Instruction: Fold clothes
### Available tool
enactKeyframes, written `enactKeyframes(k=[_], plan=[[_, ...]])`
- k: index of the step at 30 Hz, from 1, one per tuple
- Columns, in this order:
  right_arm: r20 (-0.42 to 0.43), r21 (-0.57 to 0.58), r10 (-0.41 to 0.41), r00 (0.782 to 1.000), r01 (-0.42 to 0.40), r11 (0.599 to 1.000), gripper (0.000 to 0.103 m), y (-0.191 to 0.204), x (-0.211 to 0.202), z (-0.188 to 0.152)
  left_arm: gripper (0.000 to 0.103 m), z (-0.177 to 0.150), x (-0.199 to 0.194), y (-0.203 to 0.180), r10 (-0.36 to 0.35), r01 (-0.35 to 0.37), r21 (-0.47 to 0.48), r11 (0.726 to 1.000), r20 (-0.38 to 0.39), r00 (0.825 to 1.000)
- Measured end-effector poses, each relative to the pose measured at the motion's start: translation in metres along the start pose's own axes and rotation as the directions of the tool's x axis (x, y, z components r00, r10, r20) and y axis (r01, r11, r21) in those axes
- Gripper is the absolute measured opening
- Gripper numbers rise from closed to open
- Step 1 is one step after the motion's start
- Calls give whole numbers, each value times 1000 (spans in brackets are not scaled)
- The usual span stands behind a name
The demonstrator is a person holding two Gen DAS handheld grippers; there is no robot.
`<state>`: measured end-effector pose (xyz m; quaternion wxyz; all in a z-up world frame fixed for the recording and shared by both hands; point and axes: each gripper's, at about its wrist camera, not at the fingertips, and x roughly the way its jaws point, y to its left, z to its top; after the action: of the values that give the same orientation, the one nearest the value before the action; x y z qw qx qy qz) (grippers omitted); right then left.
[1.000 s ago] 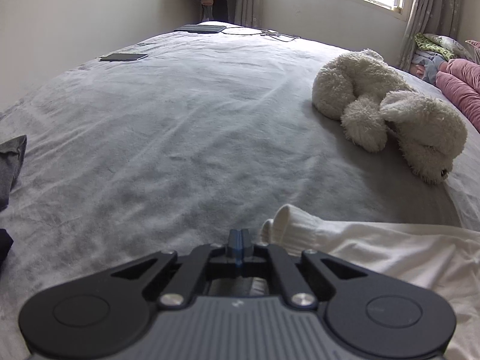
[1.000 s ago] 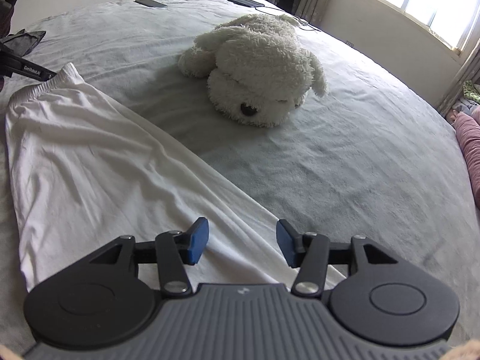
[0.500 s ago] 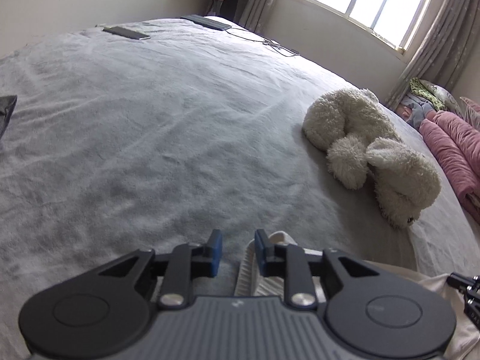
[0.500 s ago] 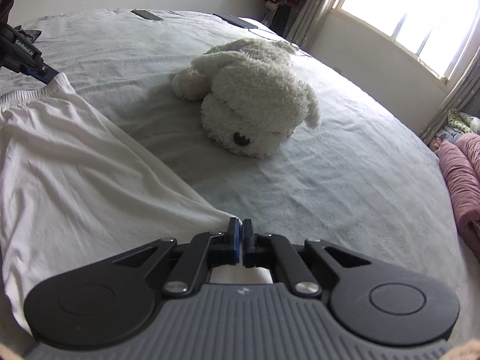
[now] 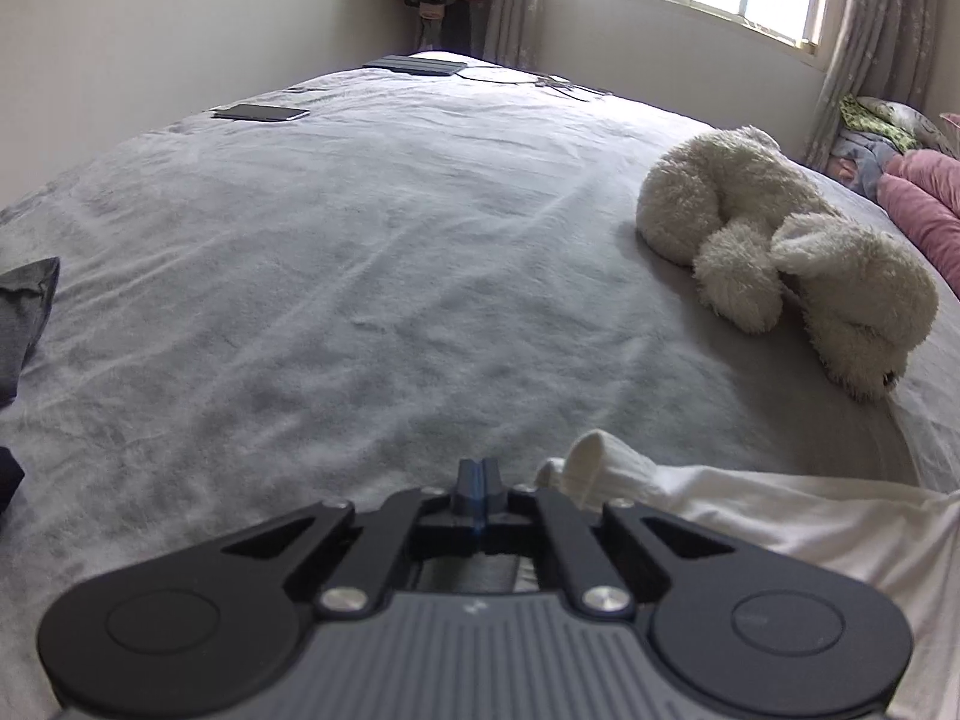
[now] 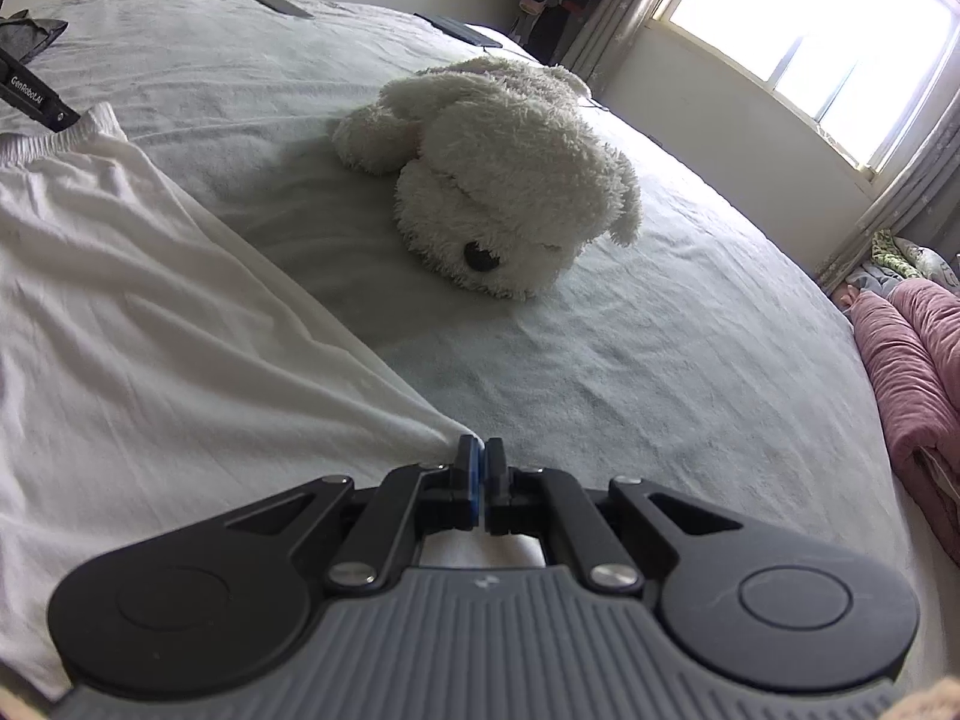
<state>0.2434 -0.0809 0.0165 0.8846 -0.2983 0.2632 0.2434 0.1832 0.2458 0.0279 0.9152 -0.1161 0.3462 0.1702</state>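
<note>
The white garment (image 6: 150, 312) runs off the frame at 9 o'clock in the right wrist view, and its near part hides under the right gripper (image 6: 479, 468). Only a black tip of the left gripper (image 6: 36, 102) shows at 10 o'clock. In the left wrist view, whether cloth sits between the fingers (image 5: 468, 483) cannot be told. A dark cloth (image 5: 24, 318) is cut off at 9 o'clock.

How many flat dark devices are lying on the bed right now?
2: a phone near the far left edge, and a tablet at the far end by the cables. Others could lie outside both views.
</note>
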Motion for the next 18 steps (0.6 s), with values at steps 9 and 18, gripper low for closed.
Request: enactKeyframes(k=[9, 18], plan=[[27, 23, -49, 998, 49, 999, 0, -1, 0, -1, 3, 6, 3, 24, -135, 130, -183, 974, -18, 991], [43, 85, 91, 995, -94, 992, 13, 6, -2, 10, 38, 5, -8, 2, -187, 190, -78, 979, 40, 982]])
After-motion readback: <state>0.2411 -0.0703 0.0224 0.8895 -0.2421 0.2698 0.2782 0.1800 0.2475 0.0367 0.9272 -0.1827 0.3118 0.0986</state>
